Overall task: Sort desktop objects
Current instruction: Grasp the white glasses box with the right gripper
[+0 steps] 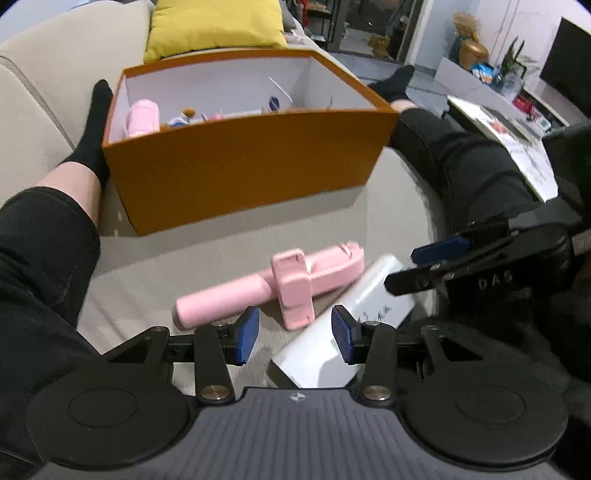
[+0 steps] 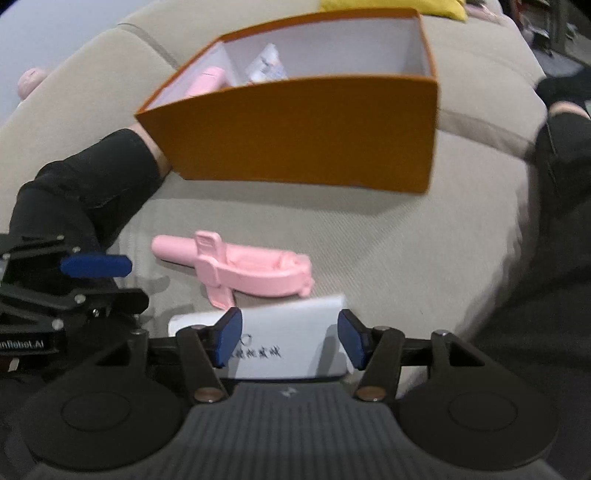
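Sofa cushion [image 1: 207, 236] carries the two things left to sort: a pink selfie stick [image 1: 273, 284] and, touching its head end, a white flat box [image 1: 343, 325], both in front of the orange box [image 1: 251, 162]. Right gripper [image 2: 290, 338] hangs spread directly over the white box, its long axis running across the jaws. Left gripper [image 1: 295, 334], also spread and empty, sits just beside the stick's handle, so nearer to it.

A beige sofa [image 1: 44, 92] fills the foreground, with a yellow cushion [image 1: 214, 26] at its far edge. Beyond its right edge stand a low marble table [image 1: 517, 147], a white cabinet [image 1: 461, 74] and a dark television [image 1: 569, 62].
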Action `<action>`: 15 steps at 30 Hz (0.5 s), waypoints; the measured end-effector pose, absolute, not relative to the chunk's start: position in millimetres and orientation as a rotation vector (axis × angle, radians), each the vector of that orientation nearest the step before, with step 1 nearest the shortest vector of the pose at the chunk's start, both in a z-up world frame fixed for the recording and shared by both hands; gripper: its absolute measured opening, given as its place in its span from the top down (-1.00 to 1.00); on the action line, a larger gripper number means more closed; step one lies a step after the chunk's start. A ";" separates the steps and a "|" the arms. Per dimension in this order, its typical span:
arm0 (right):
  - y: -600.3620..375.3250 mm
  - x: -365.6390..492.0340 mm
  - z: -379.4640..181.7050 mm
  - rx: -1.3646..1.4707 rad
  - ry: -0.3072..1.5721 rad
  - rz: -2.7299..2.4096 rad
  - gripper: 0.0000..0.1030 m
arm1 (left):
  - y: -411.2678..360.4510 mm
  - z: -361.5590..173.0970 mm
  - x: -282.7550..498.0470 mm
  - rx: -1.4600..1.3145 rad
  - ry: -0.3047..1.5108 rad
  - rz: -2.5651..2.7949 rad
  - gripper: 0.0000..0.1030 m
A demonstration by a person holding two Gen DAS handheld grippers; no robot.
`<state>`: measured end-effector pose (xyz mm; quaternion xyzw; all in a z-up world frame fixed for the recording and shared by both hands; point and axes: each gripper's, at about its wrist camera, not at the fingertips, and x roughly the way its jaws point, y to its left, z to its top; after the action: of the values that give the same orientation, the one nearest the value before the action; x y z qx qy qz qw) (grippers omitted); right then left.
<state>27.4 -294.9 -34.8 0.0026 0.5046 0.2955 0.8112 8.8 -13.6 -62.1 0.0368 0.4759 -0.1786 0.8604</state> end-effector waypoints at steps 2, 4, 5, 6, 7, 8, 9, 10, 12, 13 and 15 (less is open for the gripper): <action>-298.7 23.4 -39.6 0.026 1.095 0.622 -0.17 | -17.1 -67.9 7.6 0.098 1.016 -0.379 0.00; -300.5 22.2 -42.8 0.048 1.116 0.626 -0.17 | -20.8 -73.4 7.4 0.113 1.030 -0.392 -0.03; -299.6 23.3 -45.0 0.052 1.127 0.628 -0.17 | -22.6 -76.0 7.7 0.120 1.038 -0.397 -0.03; -300.0 21.7 -46.2 0.051 1.132 0.624 -0.17 | -24.4 -78.8 7.7 0.126 1.047 -0.399 -0.04; -299.5 21.8 -46.5 0.048 1.131 0.622 -0.18 | -26.6 -81.7 8.5 0.133 1.055 -0.403 -0.04; -300.9 20.2 -45.4 0.048 1.133 0.621 -0.20 | -29.1 -84.0 8.6 0.138 1.062 -0.410 -0.04; -300.0 20.4 -44.9 0.043 1.138 0.612 -0.23 | -31.7 -86.6 9.1 0.145 1.068 -0.417 -0.04; -298.4 20.3 -45.0 0.028 1.151 0.591 -0.25 | -34.0 -88.7 9.5 0.156 1.072 -0.422 -0.04; -299.4 18.6 -46.0 0.025 1.184 0.578 -0.25 | -38.8 -93.3 10.3 0.177 1.081 -0.435 -0.04; -301.5 17.8 -46.6 0.046 1.198 0.586 -0.25 | -40.3 -95.2 10.9 0.182 1.089 -0.440 -0.04; -302.1 19.4 -50.0 0.073 1.222 0.584 -0.23 | -43.3 -98.9 12.2 0.190 1.108 -0.454 -0.04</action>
<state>19.4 -302.1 -50.0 0.0336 0.5651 0.2702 0.7788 12.2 -43.3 -98.9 0.0895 0.5209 -0.2131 0.8217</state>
